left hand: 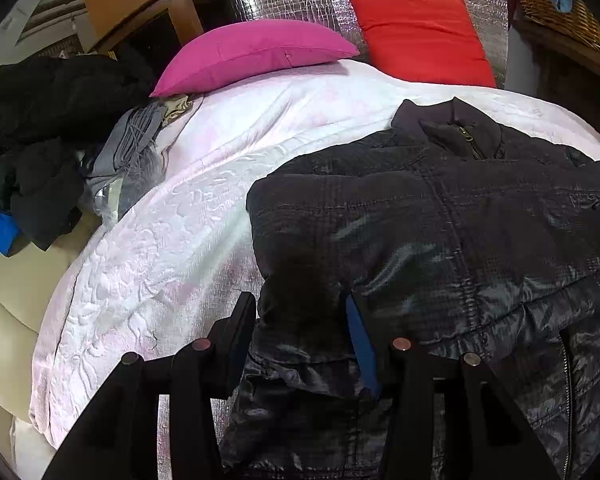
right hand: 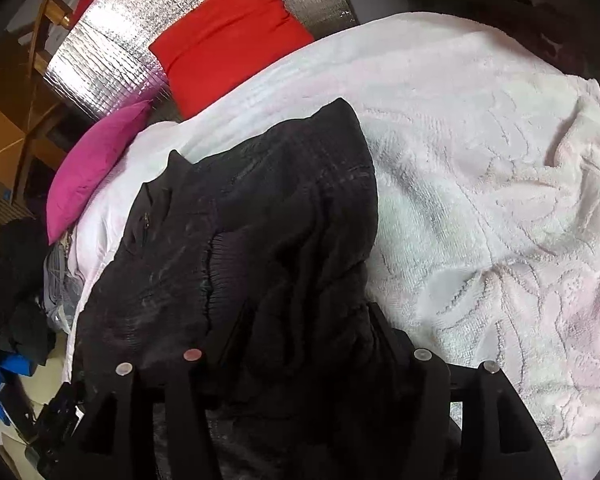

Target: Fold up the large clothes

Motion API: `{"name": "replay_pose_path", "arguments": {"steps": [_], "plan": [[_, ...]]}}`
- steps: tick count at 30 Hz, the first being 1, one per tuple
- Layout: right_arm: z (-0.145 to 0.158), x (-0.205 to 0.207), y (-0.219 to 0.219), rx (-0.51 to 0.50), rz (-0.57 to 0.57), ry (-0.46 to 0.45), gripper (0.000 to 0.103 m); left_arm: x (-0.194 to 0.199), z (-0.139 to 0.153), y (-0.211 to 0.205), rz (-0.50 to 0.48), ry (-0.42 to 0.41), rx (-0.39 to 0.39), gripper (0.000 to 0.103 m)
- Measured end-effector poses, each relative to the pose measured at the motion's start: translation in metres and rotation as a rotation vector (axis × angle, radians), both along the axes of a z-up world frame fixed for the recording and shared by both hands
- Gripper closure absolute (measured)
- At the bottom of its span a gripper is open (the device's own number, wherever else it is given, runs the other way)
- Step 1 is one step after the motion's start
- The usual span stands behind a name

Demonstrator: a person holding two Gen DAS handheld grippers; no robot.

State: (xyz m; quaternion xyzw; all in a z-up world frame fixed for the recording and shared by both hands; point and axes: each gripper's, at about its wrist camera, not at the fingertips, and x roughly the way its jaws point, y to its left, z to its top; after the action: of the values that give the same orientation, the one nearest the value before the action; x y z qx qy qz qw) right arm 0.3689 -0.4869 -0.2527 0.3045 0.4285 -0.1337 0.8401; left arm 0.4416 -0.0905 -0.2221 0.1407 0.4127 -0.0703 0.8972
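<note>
Your jacket [left hand: 440,216] lies front up on the white blanket [left hand: 172,216], collar toward the red pillow [left hand: 420,36], zip partly done up. Both sides look folded in over the chest, so the sleeve folds seem finished; I judge the bottom-to-collar fold is still to do.

Your left gripper [left hand: 300,320] is at the jacket's hem end, on the side nearer the pink pillow [left hand: 252,52]. Its jaws stand half apart with a bunch of dark fabric filling the gap, so it looks like a hold on the jacket.

Your right gripper [right hand: 300,320] is at the hem on the opposite side. Fabric sits between its fingers, but whether they grip it or hang slack I cannot tell.
</note>
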Motion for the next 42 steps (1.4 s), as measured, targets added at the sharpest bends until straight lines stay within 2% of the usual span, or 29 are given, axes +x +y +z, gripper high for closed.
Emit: {"name": "replay_pose_path", "arguments": {"steps": [6,8,10,13,15,17,18,19,23,29,31,33,34,38,42], "plan": [[-0.001,0.0,0.003,-0.031,0.007,-0.008,0.041,0.0,0.0,0.001,0.0,0.0,0.001,0.055],[0.0,0.001,0.007,-0.072,0.02,-0.007,0.044,-0.001,0.0,0.001,0.001,0.0,0.0,0.055],[0.008,0.0,0.014,-0.133,0.02,-0.037,0.057,-0.001,0.0,0.001,-0.001,-0.001,0.0,0.055],[0.021,-0.004,0.02,-0.166,0.031,-0.098,0.059,-0.001,0.0,0.001,-0.002,-0.001,0.0,0.055],[0.02,-0.002,0.02,-0.174,0.035,-0.09,0.059,-0.001,0.0,0.0,-0.002,-0.002,0.002,0.055],[0.008,0.004,0.014,-0.149,0.026,-0.03,0.054,-0.001,0.0,0.0,-0.002,-0.002,0.002,0.055],[0.0,0.007,0.01,-0.119,0.022,0.001,0.049,-0.001,0.0,0.0,-0.002,-0.003,0.001,0.055],[-0.002,0.008,0.007,-0.092,0.013,0.003,0.047,-0.001,0.0,0.0,-0.002,-0.005,-0.001,0.055],[0.005,0.006,0.003,-0.02,0.012,-0.016,0.044,-0.001,0.002,0.002,0.006,-0.012,-0.016,0.055],[0.009,0.0,-0.002,-0.007,0.003,-0.048,0.043,-0.003,0.005,0.005,0.01,-0.025,-0.02,0.055],[0.011,-0.002,-0.005,0.001,-0.005,-0.058,0.035,-0.003,0.005,0.006,0.014,-0.025,-0.02,0.055],[0.013,-0.006,-0.007,0.005,-0.011,-0.07,0.035,-0.002,0.005,0.008,0.017,-0.022,-0.024,0.054],[0.014,-0.005,-0.006,0.007,-0.012,-0.074,0.035,-0.001,0.005,0.009,0.019,-0.019,-0.027,0.053],[0.011,-0.005,-0.007,0.024,-0.001,-0.084,0.031,0.004,0.012,0.021,0.026,-0.009,-0.091,0.033],[0.001,0.001,-0.009,0.057,0.024,-0.05,0.031,0.018,0.019,0.049,0.044,0.021,-0.255,0.02]]}}
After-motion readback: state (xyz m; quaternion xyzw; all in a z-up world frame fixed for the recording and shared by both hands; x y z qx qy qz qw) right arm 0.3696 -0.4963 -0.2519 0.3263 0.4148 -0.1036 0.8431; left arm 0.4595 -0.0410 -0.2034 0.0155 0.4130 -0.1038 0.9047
